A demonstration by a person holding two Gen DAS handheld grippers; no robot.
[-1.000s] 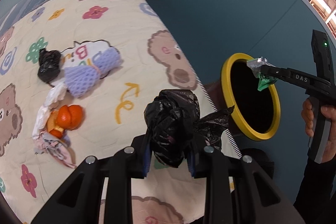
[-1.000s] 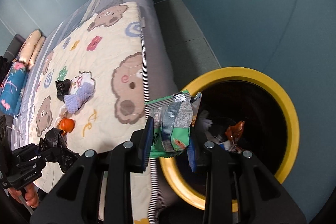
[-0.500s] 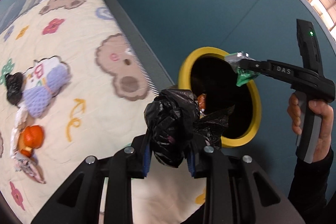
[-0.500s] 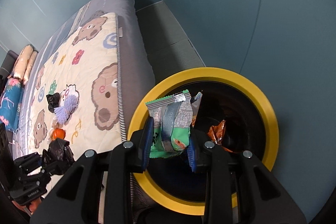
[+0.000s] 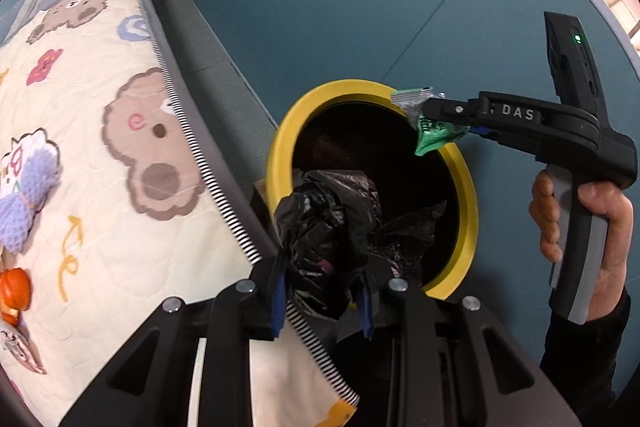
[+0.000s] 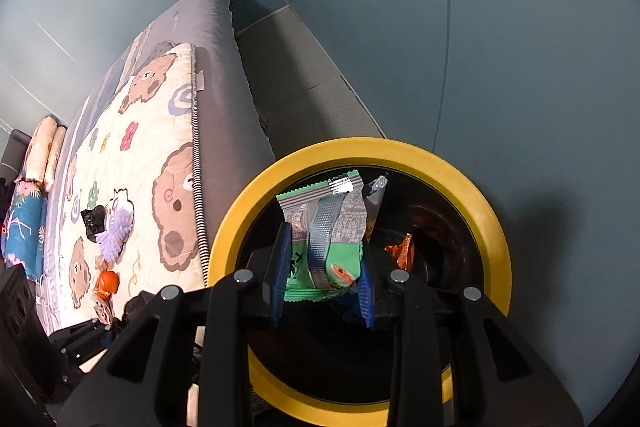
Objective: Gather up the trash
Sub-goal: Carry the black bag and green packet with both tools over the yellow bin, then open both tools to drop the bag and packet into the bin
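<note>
Trash fills both of my tools. My left hand-held gripper (image 5: 322, 297) is clenched on a crumpled black plastic bag (image 5: 326, 231), its blue pads pressed into the bag's sides at lower centre of the left wrist view. The bag hangs over the near edge of the yellow-rimmed bin (image 5: 466, 203), partly covering its dark mouth. My right hand-held gripper (image 6: 322, 281) grips a green and silver snack wrapper (image 6: 326, 227), which stands upright between the pads in the middle of the right wrist view, directly over the bin's opening (image 6: 492, 223). In the left wrist view that same wrapper (image 5: 430, 133) sits at the tip of the right tool, at the upper right part of the rim, with my hand (image 5: 582, 223) wrapped around the grey handle at the right edge. Inside the bin an orange wrapper (image 6: 402, 251) lies in the dark, to the right of the held one. The bin stands just beside the bed (image 6: 224, 131), against the blue wall. On the bear-patterned quilt (image 5: 120, 155), toward the left of both views, more litter lies: a small black bag (image 6: 94, 221), a purple mesh piece (image 6: 116, 227) touching it, and an orange peel (image 6: 108, 283) lower down.
</note>
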